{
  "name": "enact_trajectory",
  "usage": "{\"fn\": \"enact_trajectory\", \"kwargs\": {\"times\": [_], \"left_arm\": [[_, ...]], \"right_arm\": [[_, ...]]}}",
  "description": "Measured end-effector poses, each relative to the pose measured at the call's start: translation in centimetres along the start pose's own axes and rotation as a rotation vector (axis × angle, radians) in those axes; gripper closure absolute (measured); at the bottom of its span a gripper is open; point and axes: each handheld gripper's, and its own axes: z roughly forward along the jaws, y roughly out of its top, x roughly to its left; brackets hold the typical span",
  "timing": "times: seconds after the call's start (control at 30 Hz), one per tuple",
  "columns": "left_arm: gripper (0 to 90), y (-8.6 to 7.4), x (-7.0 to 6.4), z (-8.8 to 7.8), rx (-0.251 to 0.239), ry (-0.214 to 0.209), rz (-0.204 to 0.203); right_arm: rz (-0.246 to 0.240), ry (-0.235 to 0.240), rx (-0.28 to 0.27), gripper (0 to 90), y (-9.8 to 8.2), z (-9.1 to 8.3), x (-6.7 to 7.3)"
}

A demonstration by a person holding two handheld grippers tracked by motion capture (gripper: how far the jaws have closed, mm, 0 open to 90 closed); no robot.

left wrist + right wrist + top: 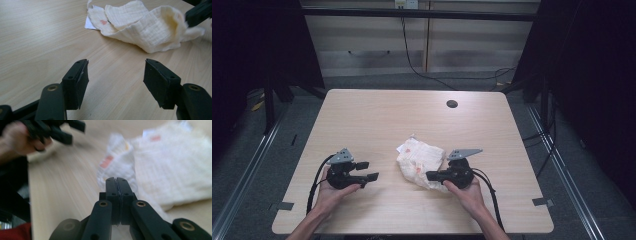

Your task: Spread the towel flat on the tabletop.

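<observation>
Nearest the table's front edge, at approx. 7 o'clock, the left black two-jaw gripper (368, 170) sits low in the person's left hand (330, 192), pointing to 3 o'clock at the cloth. Its jaws stand apart w/ nothing between them; in the left gripper view bare wood shows through the gap. It looks staged, probably ready to take a free corner.

At approx. 5 o'clock the right black two-jaw gripper (430, 175) points to 9 o'clock, held by the right hand (467, 191). In the right gripper view (116, 180) its jaws are pressed together, tips at the near edge of the cloth; no fabric can be seen pinched between them, though that view is blurred, so contact can't be told for sure. Closed tips probably serve to poke or pin the cloth rather than grab it.

Just past them, right of centre, lies the crumpled cream muslin cloth w/ small red marks (419, 162), bunched in loose folds on the pale wooden table (377, 115), its white tag (89, 23) sticking out at the far side.

Farther off, at 1 o'clock, a dark round cable hole (452, 104) sits in the tabletop.
</observation>
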Motion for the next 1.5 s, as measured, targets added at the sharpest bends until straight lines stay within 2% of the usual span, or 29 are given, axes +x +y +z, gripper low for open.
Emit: {"fn": "enact_trajectory", "kwargs": {"times": [0.03,0.1,0.13,0.2,0.27,0.3,0.37,0.43,0.5,0.57,0.6,0.63,0.7,0.77,0.97,1.13,1.3,1.33,1.5], "left_arm": [[36.0,0.0,0.0,0.0,0.004,0.003,0.001],[35.6,0.0,-0.1,0.1,0.01,-0.002,0.004],[35.6,-0.1,-0.1,0.1,0.009,-0.002,0.003],[35.6,-0.1,-0.2,0.1,0.01,-0.009,0.003],[37.7,-0.1,-0.6,0.4,0.012,-0.036,-0.002],[40.6,-0.1,-0.8,0.5,0.013,-0.048,0.002],[40.8,0.1,-1.5,0.8,0.021,-0.058,0.028],[40.6,0.2,-2.2,1.0,0.023,-0.07,0.045],[40.2,0.3,-2.5,1.3,0.031,-0.072,0.055],[39.6,0.3,-2.4,1.4,0.038,-0.071,0.053],[39.6,0.3,-2.4,1.4,0.037,-0.069,0.051],[39.6,0.3,-2.3,1.4,0.034,-0.07,0.045],[39.6,0.3,-2.3,1.3,0.026,-0.07,0.043],[39.6,0.3,-2.3,1.2,0.024,-0.068,0.048],[40.5,0.4,-2.4,1.1,0.021,-0.085,0.045],[42.1,0.3,-3.0,1.3,0.023,-0.12,0.045],[44.0,0.1,-3.7,1.8,0.048,-0.153,0.057],[44.3,0.0,-3.9,1.9,0.054,-0.156,0.055],[45.6,-0.4,-4.7,2.5,0.088,-0.187,0.077]], "right_arm": [[-0.005,-0.012,0.034,89.0,-0.5,0.9,-0.1],[-0.001,0.001,0.089,89.1,-1.3,2.6,-0.2],[0.003,0.021,0.087,89.1,-1.3,3.0,-0.1],[-0.032,0.001,0.097,89.1,-1.0,3.4,0.5],[-0.04,0.004,0.099,89.1,-0.9,3.7,0.8],[-0.043,0.005,0.096,89.1,-0.9,3.8,0.8],[-0.052,0.01,0.081,89.0,-0.9,3.7,0.8],[-0.067,0.012,0.034,89.0,-0.2,2.8,1.1],[-0.074,0.011,0.014,89.0,0.1,2.3,1.3],[-0.079,0.014,-0.027,89.0,0.8,1.0,1.6],[-0.086,0.011,-0.072,89.0,1.4,-0.3,2.0],[-0.086,0.011,-0.072,89.0,1.4,-0.3,2.0],[-0.09,0.007,-0.115,89.0,1.9,-1.6,2.2],[-0.081,0.024,-0.154,89.0,2.3,-2.7,2.3],[-0.122,0.013,-0.252,89.0,4.1,-5.3,3.5],[-0.117,-0.002,-0.265,89.0,4.3,-5.8,3.3],[-0.092,-0.047,-0.24,89.0,3.3,-5.8,2.2],[-0.091,-0.076,-0.233,89.0,2.8,-6.2,2.0],[-0.072,-0.123,-0.233,89.0,1.6,-7.5,1.3]]}}
